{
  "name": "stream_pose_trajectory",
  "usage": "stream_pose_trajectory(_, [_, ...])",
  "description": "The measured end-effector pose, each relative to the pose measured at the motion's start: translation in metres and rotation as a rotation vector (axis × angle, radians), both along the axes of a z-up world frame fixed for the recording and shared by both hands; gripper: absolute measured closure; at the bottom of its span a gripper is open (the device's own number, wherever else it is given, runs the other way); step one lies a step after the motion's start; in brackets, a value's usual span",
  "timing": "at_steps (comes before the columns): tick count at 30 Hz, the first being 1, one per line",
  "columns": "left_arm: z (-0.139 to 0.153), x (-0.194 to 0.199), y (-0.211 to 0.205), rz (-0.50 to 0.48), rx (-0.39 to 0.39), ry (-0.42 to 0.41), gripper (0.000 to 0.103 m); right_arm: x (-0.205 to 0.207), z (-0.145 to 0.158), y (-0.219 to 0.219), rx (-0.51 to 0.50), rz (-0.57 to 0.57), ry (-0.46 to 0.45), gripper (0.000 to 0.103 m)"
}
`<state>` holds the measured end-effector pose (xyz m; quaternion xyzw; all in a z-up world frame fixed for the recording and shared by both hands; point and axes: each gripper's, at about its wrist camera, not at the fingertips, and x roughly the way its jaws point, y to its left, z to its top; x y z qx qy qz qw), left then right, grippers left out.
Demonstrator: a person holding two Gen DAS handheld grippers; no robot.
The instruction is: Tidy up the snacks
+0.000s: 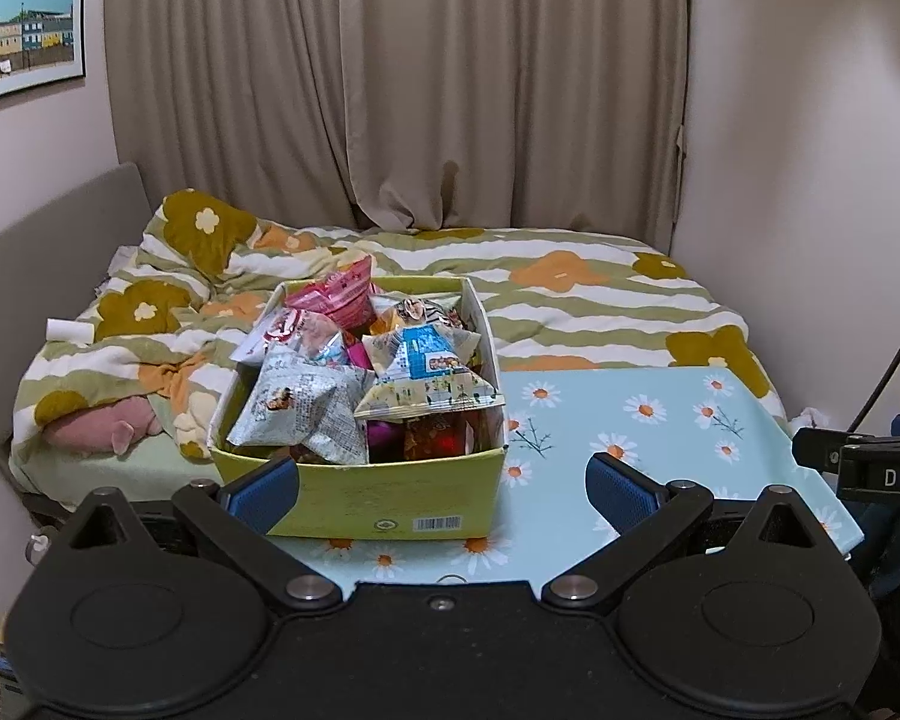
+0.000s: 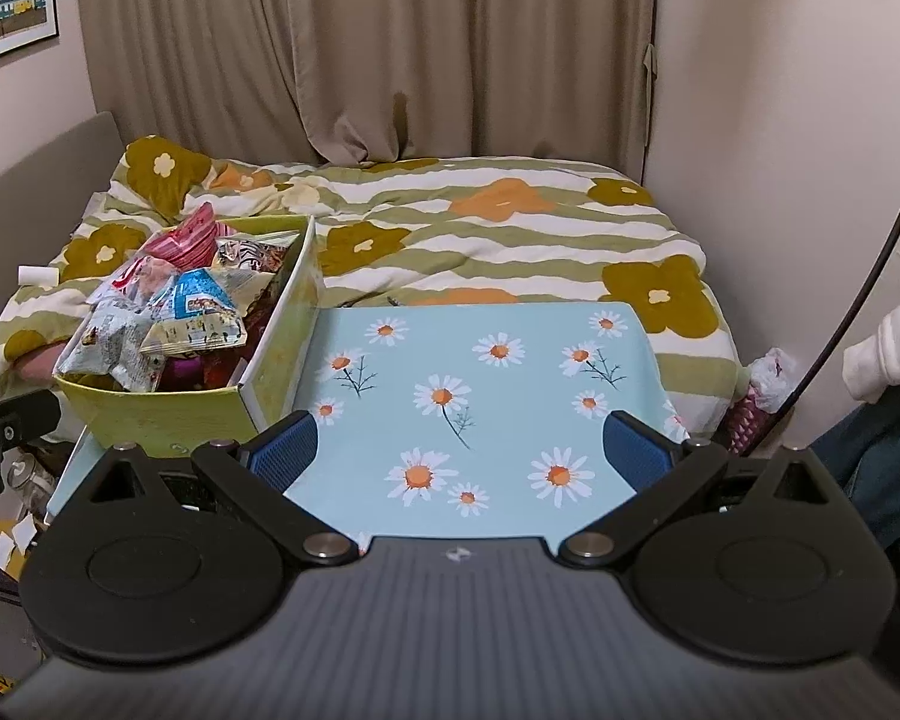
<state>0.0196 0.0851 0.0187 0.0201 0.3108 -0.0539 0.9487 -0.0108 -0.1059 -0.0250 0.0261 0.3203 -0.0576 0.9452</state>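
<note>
Snack packets [image 1: 360, 378]: heaped in a yellow-green box [image 1: 384, 498], set at the near left of the daisy-print table [image 2: 510, 396].
Left gripper [image 1: 441, 489]: held spread wide, empty, just short of the box.
Right gripper [image 2: 461, 450]: held spread wide, empty, over bare tabletop.
Bed [image 2: 510, 228]: seen beyond, flowered cover.

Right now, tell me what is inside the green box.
The green box is heaped with snack packets: a grey one, a blue-and-white one and a pink one on top. Red and purple wrappers peek out beneath; whatever lies at the bottom is covered.
</note>
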Motion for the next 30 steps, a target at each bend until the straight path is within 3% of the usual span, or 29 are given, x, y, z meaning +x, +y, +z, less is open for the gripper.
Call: stream_pose_trajectory(30, [0.0002, 0.0087, -0.0009, -0.011, 0.007, 0.005, 0.000, 0.0080, -0.0022, -0.0063, 0.003, -0.015, 0.004, 0.000])
